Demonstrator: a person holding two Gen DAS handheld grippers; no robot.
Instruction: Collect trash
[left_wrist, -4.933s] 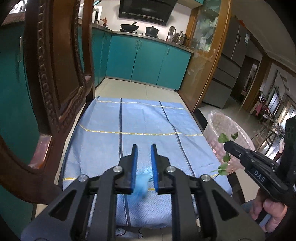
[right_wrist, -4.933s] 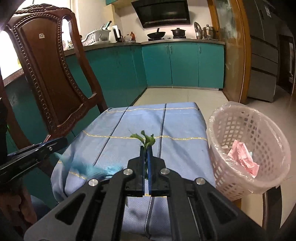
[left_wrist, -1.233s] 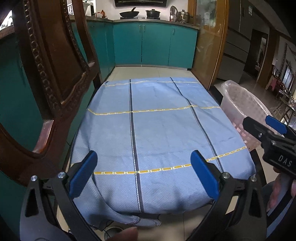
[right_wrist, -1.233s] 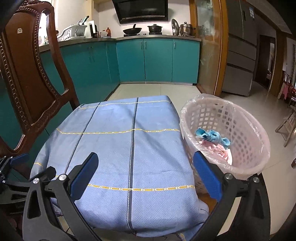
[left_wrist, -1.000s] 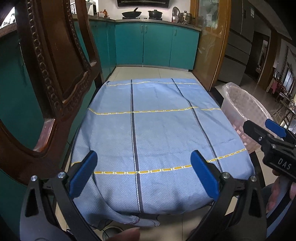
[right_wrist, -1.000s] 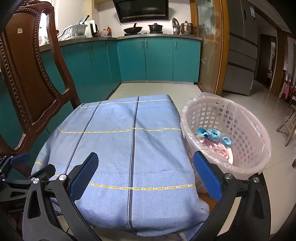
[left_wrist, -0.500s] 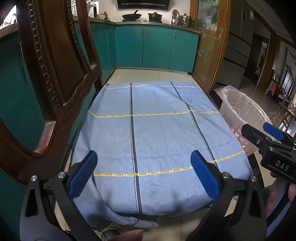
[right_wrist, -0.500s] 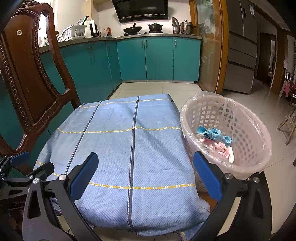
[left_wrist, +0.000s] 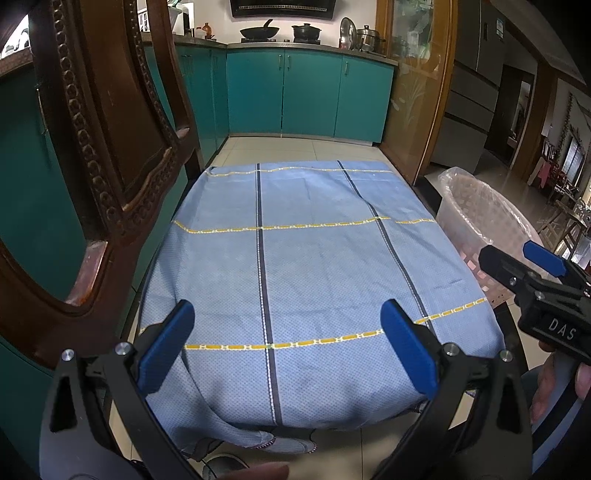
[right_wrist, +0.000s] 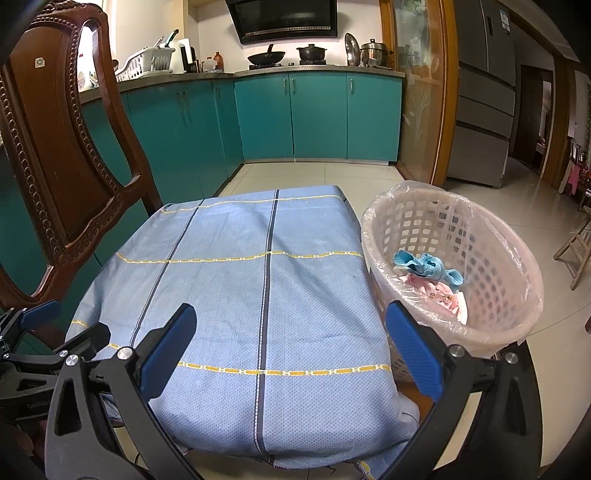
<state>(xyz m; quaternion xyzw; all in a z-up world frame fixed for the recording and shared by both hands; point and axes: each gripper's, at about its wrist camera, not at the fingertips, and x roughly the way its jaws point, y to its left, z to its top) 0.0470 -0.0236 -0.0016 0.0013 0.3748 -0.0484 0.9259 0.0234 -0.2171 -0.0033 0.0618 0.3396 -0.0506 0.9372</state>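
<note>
You held the left gripper (left_wrist: 286, 345) and right gripper (right_wrist: 288, 343) with jaws wide apart and empty over the cloth (right_wrist: 236, 288), and the trash (right_wrist: 428, 267) lay in the basket (right_wrist: 517, 266). Little could go wrong, I judged: a careless swing of your right gripper might have tipped the basket, just beside the table.

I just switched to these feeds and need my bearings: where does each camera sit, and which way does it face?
Left wrist: on the left gripper, open, looking along the blue checked tablecloth toward teal kitchen cabinets; the right gripper and fingers of the hand holding it show at right.
Right wrist: on the right gripper, open, facing the same way, further right; the pink bag-lined plastic basket holds blue and pink trash; the left gripper shows at left.
Shared: tablecloth, basket, carved wooden chair, cabinets.
</note>
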